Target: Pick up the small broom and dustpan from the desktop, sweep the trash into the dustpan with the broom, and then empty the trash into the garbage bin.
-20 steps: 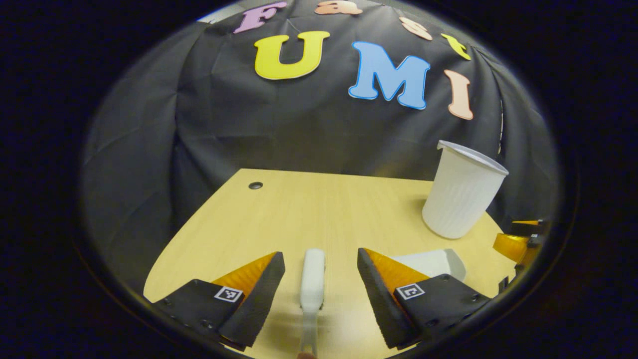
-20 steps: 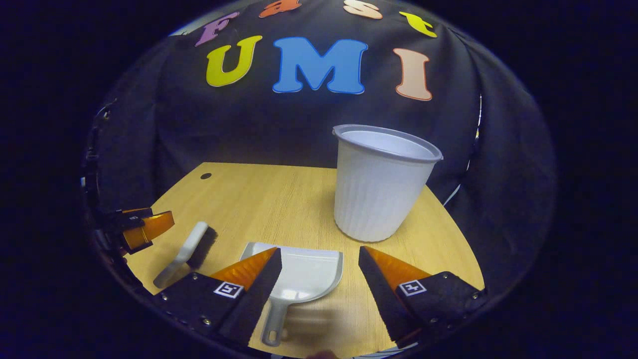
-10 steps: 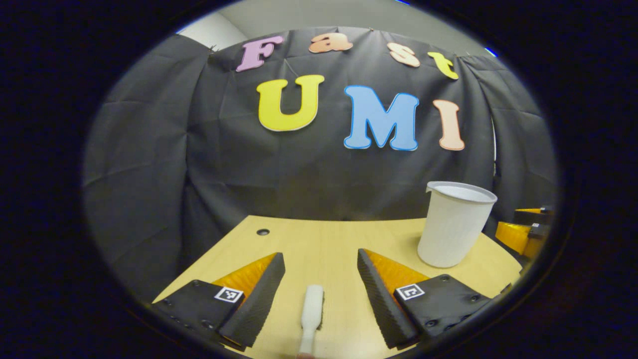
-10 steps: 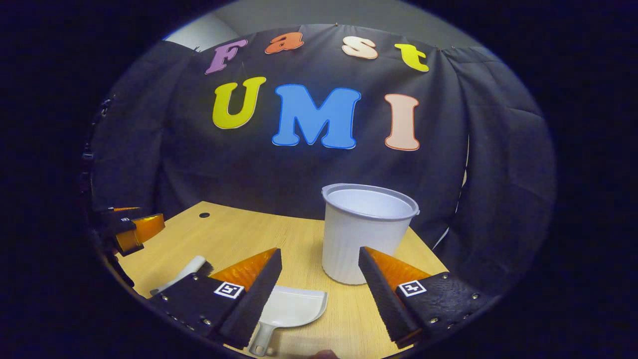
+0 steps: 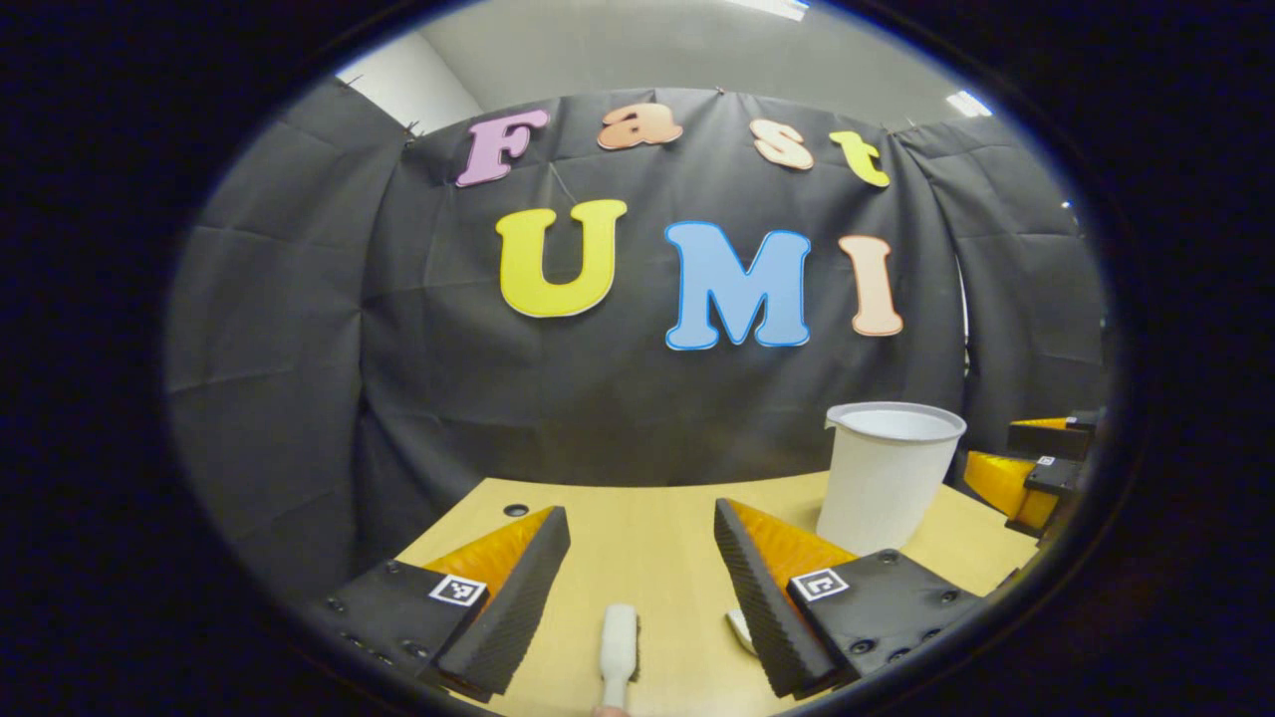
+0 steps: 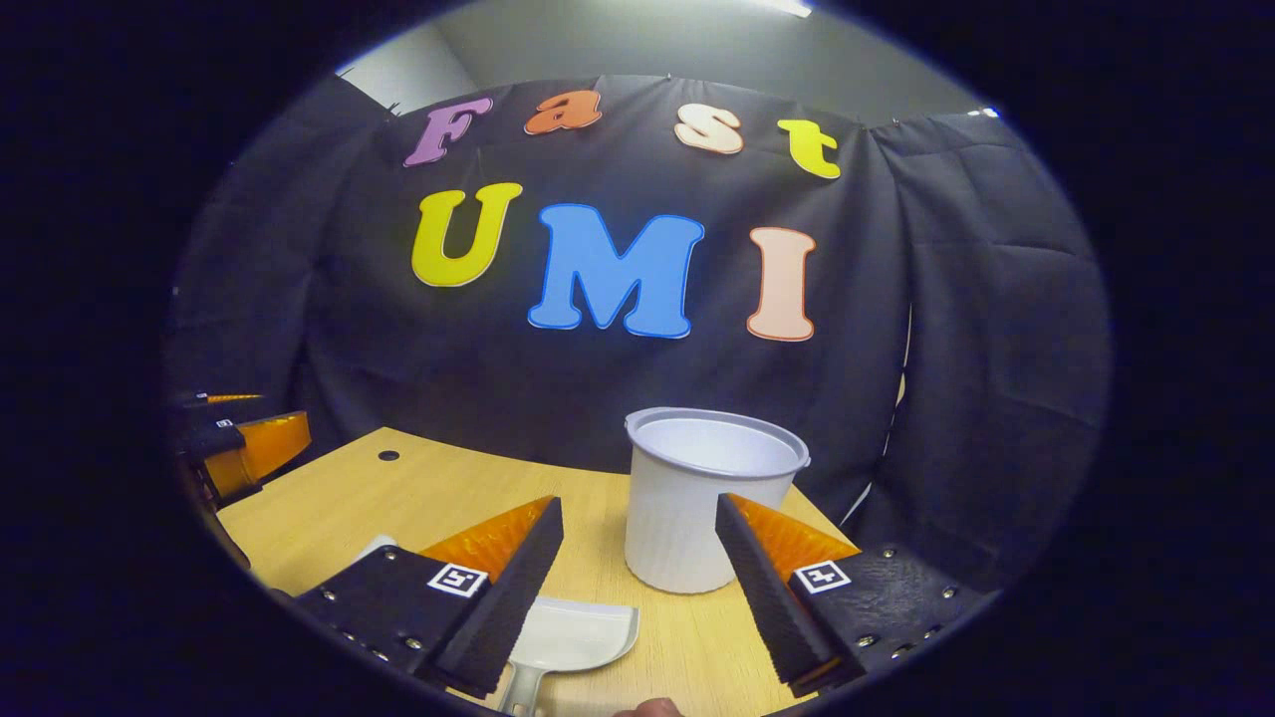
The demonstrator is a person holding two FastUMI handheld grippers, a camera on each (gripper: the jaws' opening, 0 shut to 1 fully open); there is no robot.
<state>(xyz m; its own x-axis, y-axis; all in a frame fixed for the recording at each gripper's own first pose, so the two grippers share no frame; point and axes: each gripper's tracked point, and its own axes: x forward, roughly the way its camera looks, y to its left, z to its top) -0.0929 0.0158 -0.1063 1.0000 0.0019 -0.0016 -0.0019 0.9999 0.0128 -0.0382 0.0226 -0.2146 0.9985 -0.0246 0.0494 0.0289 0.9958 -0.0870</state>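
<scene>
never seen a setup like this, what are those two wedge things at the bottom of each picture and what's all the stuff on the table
Those wedges are the two fingers of a handheld gripper; a person holds one in each hand. A fisheye camera rides on each, looking forward along its fingers.

In the left gripper view, the left gripper is open above a small white broom lying on the wooden desk. In the right gripper view, the right gripper is open above a white dustpan. Behind it stands a white garbage bin.

Nothing is held yet. Each view also catches the other gripper at its edge.

Dustpan (image 6: 573,637) before bin (image 6: 697,498), broom (image 5: 619,642) lying left on desk (image 6: 329,508)
</scene>
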